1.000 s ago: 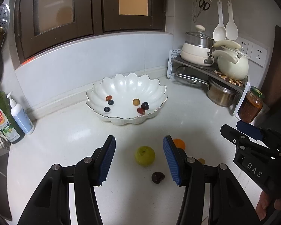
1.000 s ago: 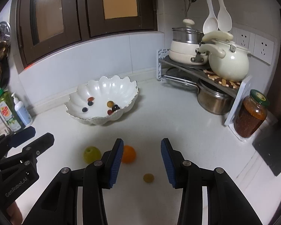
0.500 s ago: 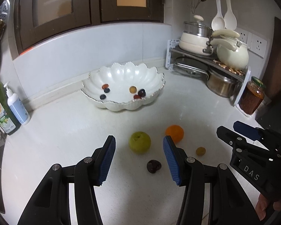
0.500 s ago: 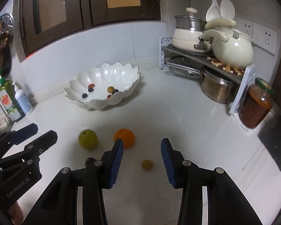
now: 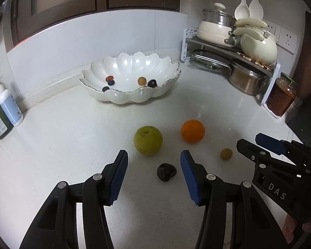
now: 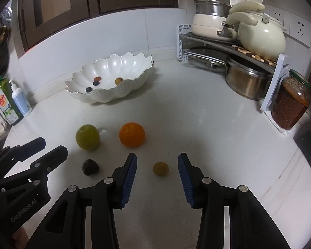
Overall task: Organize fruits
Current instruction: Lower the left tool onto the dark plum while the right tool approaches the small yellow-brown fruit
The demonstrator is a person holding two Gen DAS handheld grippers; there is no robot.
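On the white counter lie a green apple, an orange, a dark wrinkled fruit and a small yellowish fruit. A scalloped white bowl at the back holds several small fruits. My left gripper hangs open above the counter, the dark fruit lying between and below its blue pads. My right gripper is open too, with the small yellowish fruit framed between its pads, untouched. Each gripper shows at the edge of the other's view: the right gripper and the left gripper.
A corner rack with pots and a cream kettle stands at the back right, a jar beside it. Soap bottles stand at the left edge. A tiled wall runs behind the bowl.
Both grippers have sunk toward the counter; the loose fruits now appear larger and farther up in both views. Neither pair of jaws has changed its width.
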